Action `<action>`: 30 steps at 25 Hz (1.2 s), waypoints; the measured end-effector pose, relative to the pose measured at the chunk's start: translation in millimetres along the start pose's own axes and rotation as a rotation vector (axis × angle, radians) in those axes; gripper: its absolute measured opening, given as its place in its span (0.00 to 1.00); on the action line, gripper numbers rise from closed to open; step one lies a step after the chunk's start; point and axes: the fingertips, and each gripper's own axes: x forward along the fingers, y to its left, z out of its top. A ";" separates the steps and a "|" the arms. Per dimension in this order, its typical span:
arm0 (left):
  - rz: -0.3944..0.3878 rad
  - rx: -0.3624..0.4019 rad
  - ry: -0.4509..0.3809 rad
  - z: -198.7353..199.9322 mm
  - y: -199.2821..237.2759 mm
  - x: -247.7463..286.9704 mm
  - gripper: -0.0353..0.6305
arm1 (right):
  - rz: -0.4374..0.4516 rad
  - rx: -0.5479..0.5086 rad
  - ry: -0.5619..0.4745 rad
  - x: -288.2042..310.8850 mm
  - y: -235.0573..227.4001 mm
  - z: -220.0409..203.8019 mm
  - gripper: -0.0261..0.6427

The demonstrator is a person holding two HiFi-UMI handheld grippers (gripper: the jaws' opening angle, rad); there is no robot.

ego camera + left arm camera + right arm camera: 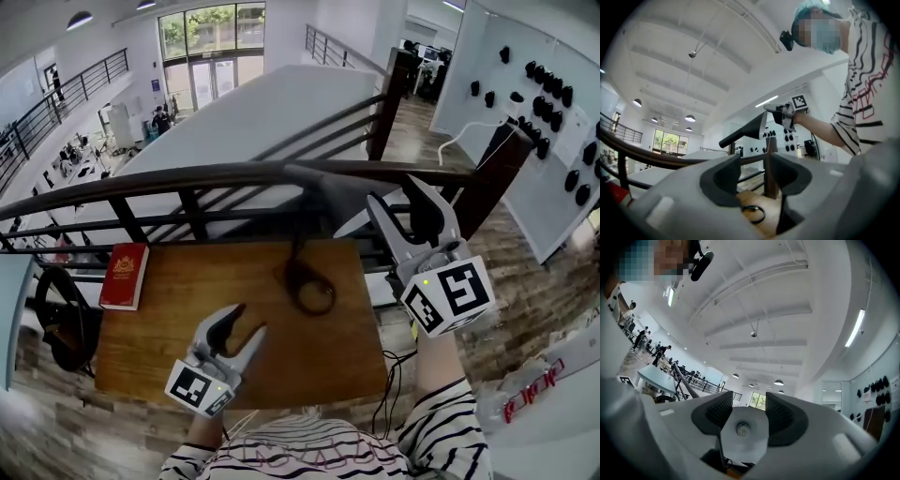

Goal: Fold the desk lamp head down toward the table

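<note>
A black desk lamp stands on the wooden table (pixel 178 319); its ring base (pixel 310 285) lies near the middle and its stem rises toward the railing. Up high at the right, my right gripper (pixel 392 192) is shut on the lamp head (pixel 361 217). The right gripper view shows the head's white face with a small LED (pixel 742 430) held between the dark pads, right gripper (pixel 743 416). My left gripper (pixel 250 319) hovers open over the table's front, apart from the lamp. In the left gripper view, the stem (pixel 770 164) and base (pixel 753 213) show beyond the left gripper (pixel 754 173), with the head (pixel 745 131) above.
A red book (pixel 125 275) lies at the table's left edge. A black wheel-shaped object (pixel 61 321) sits beside the table on the left. A dark railing (pixel 187 178) runs behind the table. A black cable (pixel 389 375) hangs at the front right corner.
</note>
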 end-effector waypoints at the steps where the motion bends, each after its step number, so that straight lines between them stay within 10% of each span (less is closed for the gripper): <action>1: 0.001 -0.002 0.001 -0.9 0.3 1.7 0.34 | 0.007 0.009 -0.002 0.3 -0.8 -0.1 0.35; 30: -0.098 -0.014 0.037 -21.4 -37.4 36.4 0.32 | -0.014 0.211 0.224 -60.6 25.0 -119.8 0.30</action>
